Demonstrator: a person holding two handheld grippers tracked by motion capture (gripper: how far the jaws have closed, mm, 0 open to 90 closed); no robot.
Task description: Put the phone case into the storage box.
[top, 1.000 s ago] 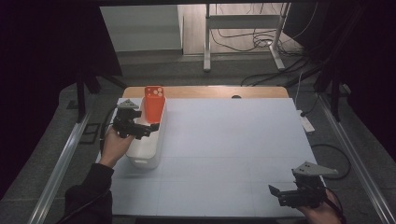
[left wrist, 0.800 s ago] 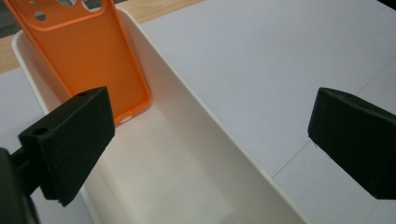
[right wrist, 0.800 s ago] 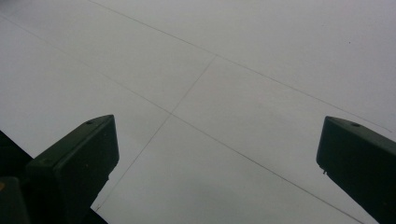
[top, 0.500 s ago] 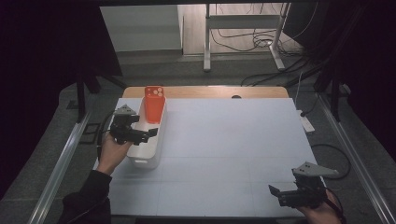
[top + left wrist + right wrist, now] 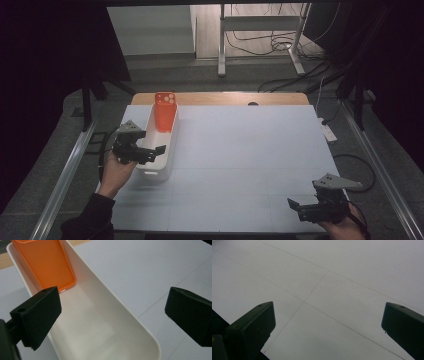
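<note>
White surface, orange case sitting in its tray.

Nearest me, the right gripper [image 5: 311, 210] is idling released; farther off, the left gripper [image 5: 150, 151] is hovering released over the white tray [image 5: 159, 170], the orange phone case [image 5: 164, 112] leaning at its far end, seemingly placed.

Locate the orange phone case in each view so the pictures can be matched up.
High view: the orange phone case stands at the far end of the white tray, left of the table's middle, beyond the left tool.
Left gripper view: upper left, leaning on the tray's end wall.
Right gripper view: not in it; bare white table.
Shared landmark: the white tray.
</note>
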